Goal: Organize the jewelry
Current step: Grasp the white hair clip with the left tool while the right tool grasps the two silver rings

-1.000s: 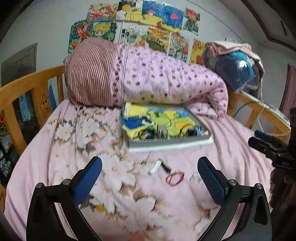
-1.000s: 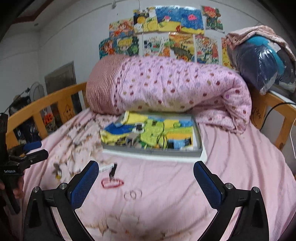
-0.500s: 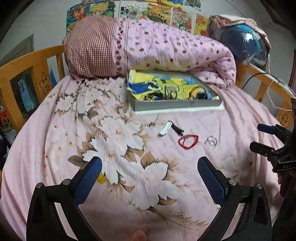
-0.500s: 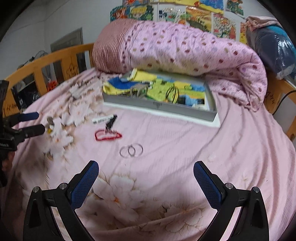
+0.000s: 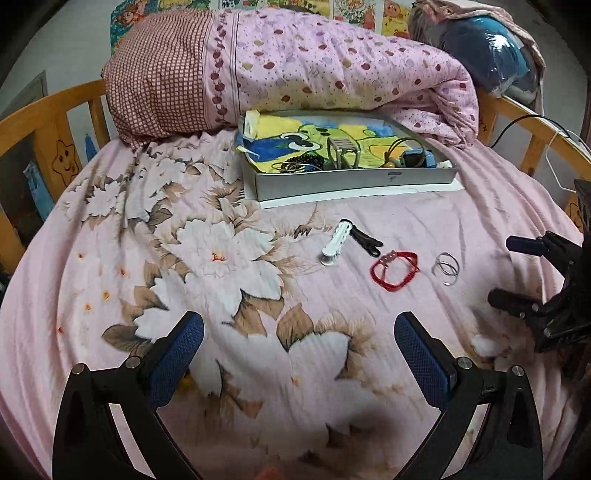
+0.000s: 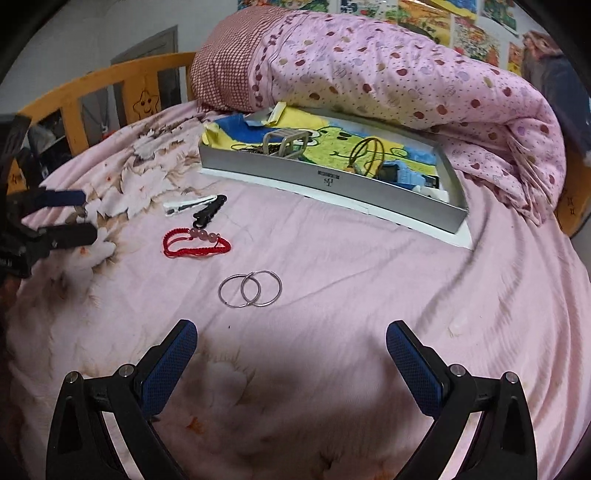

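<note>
- Covering the whole scene, pink floral bedsheet on a bed with a wooden rail along the left side.
- Rolled pink spotted quilt lies across the head of the bed, checked end to the left; cartoon posters on the wall behind it.
- Grey tray box sits on a white base just in front of the quilt, touching it at the back; lined with a yellow-blue-green cartoon sheet, holds a beige clip, brown loop hair ties and small dark bits, too cluttered to name them all.
- Left gripper hovers low over the sheet, tongs wide apart, nothing between them; also seen at the left edge of the right wrist view.
- Right gripper hovers just short of the rings, tongs wide apart, holding nothing; also at the right edge of the left wrist view.
- Loose jewelry lies on the sheet in a row in front of the tray, well apart from it:
- red cord bracelet with pink beads, flat, between the clips and the rings.
- white hair clip and black hair clip, just beside each other, ends touching.
- two silver hoop rings, overlapping, nearest the right gripper.
</note>
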`<state>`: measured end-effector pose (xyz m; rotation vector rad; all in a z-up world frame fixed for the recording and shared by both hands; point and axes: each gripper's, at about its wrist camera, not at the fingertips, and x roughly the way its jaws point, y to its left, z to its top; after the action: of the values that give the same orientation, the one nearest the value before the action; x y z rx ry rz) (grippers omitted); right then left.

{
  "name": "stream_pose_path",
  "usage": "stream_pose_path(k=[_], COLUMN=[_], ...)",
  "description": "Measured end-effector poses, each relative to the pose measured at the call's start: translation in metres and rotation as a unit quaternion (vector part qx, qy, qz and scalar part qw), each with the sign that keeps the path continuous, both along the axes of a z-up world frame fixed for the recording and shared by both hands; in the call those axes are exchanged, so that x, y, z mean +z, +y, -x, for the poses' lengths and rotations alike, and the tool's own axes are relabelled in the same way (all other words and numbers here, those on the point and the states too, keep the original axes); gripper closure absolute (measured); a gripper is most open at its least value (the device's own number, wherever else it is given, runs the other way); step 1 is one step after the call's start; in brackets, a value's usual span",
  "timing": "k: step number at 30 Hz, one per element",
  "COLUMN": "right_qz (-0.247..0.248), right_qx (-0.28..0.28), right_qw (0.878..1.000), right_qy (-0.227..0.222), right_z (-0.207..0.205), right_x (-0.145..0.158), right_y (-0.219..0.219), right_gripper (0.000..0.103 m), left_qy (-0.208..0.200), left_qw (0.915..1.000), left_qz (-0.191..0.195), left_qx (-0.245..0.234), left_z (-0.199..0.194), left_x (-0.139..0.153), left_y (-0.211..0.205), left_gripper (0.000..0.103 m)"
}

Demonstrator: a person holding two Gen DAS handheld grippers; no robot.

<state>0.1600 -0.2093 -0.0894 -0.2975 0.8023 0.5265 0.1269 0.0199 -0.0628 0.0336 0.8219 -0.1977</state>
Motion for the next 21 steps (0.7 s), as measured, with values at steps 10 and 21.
stream_pose_path(k=[10, 21], right_qz=[-0.022, -0.026], right_qx=[0.027, 0.059], right_qw=[0.999, 0.997], right_qy=[0.019, 0.040], right_z=[-0.022, -0.027], right_x=[-0.010, -0.016], right_y=[0.011, 0.019], right_gripper=[0.018, 0.042], left_qy=[0.002, 0.020], left_qw=[0.9998, 0.9969], left_qz=[0.000, -0.027], left_qx=[-0.019, -0.071], left_z=[-0.042, -0.070], left_x=[-0.007, -0.024], left_y=[-0.007, -0.025], left_gripper=[0.010, 0.060])
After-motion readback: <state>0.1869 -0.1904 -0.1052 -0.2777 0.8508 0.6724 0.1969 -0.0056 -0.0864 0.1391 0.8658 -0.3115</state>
